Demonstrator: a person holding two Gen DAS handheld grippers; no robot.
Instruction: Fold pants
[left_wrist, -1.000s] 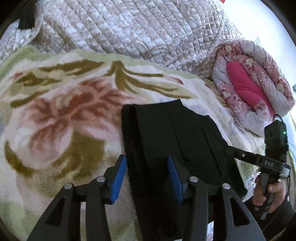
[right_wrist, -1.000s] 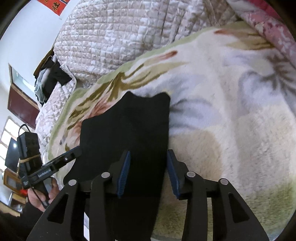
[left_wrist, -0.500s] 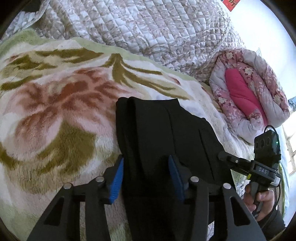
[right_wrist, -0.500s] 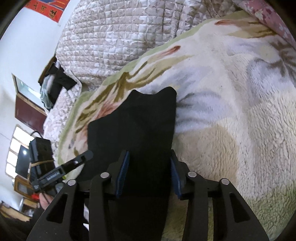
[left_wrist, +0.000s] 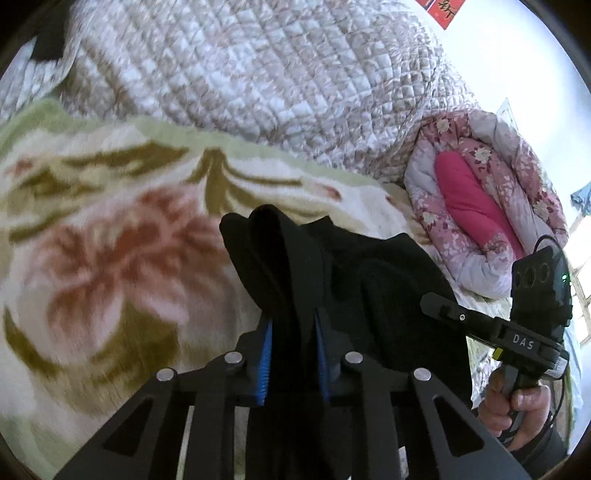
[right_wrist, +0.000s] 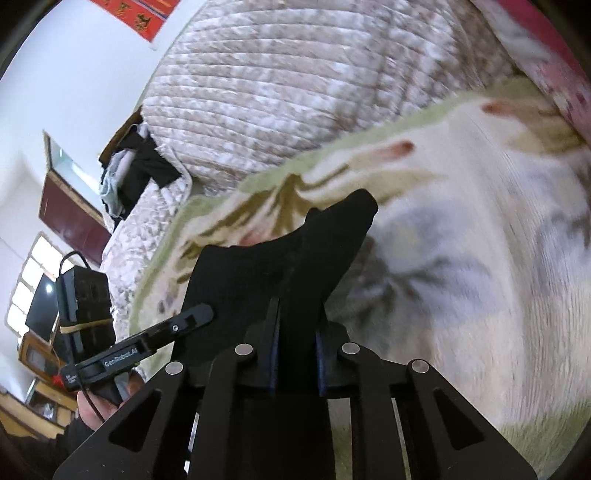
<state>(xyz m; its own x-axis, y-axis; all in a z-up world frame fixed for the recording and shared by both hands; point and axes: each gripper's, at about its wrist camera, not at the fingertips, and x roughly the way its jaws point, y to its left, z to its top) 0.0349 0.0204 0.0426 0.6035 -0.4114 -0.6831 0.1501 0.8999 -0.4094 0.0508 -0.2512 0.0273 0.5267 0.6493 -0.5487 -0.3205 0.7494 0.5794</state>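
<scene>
Black pants (left_wrist: 388, 280) lie on a fleecy floral blanket (left_wrist: 110, 258), with their near edge raised and bunched. My left gripper (left_wrist: 293, 332) has its jaws closing, and its blue pads press a thick fold of the black fabric at the pants' left side. In the right wrist view the pants (right_wrist: 240, 280) rise in a peak from my right gripper (right_wrist: 295, 328). Its jaws are closing too, with the cloth pinched between the pads. A person's hand (left_wrist: 517, 406) holds the right gripper's handle, and another hand (right_wrist: 96, 402) holds the left one.
A quilted beige cover (left_wrist: 258, 74) is heaped behind the blanket. A rolled pink floral duvet (left_wrist: 480, 206) sits at the right. In the right wrist view a pile of clothes (right_wrist: 136, 166) lies at the bed's far left, near a window and a dark screen (right_wrist: 40, 306).
Both grippers' jaws have narrowed onto the pants' near edge. Both have risen, and the flat fabric is now bunched and lifted off the blanket.
</scene>
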